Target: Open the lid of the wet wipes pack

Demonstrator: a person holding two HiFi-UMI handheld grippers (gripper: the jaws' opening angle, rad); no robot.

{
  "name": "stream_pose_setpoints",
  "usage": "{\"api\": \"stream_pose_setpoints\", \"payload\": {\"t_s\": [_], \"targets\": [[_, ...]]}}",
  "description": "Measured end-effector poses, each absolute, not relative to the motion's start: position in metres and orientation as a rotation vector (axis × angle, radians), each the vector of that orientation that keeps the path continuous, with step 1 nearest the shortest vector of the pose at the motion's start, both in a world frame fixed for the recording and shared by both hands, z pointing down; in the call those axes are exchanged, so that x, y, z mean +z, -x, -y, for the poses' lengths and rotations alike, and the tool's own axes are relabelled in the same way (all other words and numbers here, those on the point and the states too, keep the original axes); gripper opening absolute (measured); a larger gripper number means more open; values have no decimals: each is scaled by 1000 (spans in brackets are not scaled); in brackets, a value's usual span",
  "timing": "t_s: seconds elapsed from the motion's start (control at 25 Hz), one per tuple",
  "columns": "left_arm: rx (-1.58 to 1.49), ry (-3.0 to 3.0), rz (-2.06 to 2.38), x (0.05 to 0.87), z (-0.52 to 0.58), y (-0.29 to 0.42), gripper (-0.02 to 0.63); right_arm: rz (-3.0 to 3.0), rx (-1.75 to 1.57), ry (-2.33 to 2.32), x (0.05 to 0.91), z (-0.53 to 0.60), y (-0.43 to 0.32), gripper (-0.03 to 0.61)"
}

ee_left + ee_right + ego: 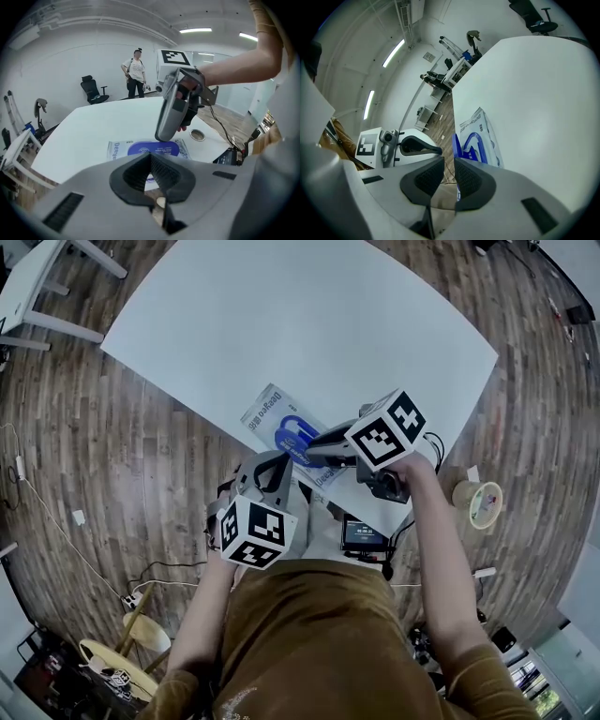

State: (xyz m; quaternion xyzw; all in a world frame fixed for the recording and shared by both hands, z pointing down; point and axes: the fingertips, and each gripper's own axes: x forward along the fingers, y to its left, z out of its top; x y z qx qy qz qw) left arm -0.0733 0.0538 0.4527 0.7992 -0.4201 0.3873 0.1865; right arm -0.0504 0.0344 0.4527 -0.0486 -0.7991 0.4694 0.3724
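The wet wipes pack [265, 414] lies flat near the front edge of the white table [309, 315]. Its blue lid [291, 437] is at the near end. In the right gripper view the lid [456, 147] seems tipped up off the pack [487, 136]. My right gripper [314, 451] hangs just over the lid, its jaws a narrow gap apart with nothing seen between them [444, 171]. My left gripper [274, 465] is off the table's edge on the near side, shut and empty [151, 161]. From there I see the lid [152, 148] under the right gripper's tip [164, 136].
A tape roll [476, 502] and a small screen device [364, 535] with cables lie on the wood floor to the right. A white desk [28, 287] stands at the far left. A person [137, 72] and an office chair [93, 91] are beyond the table.
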Motion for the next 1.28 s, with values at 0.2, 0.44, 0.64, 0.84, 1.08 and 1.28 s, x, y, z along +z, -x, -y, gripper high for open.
{"api": "stream_pose_setpoints", "payload": {"t_s": [0.2, 0.44, 0.64, 0.84, 1.08, 1.28], "targets": [[1083, -2236, 1261, 449, -56, 83, 5, 2084, 1177, 101, 446, -42, 54, 77], [1029, -2186, 1325, 447, -64, 94, 6, 2149, 1149, 32, 440, -52, 58, 77], [999, -2164, 1376, 440, -67, 96, 5, 2184, 1167, 7, 437, -60, 57, 77], [936, -2164, 1487, 426, -62, 98, 6, 2216, 1137, 1, 435, -73, 56, 77], [882, -2197, 1513, 412, -63, 88, 5, 2289, 1055, -115, 431, -76, 40, 77], [789, -2215, 1529, 398, -64, 78, 5, 2386, 967, -301, 414, -66, 20, 75]]}}
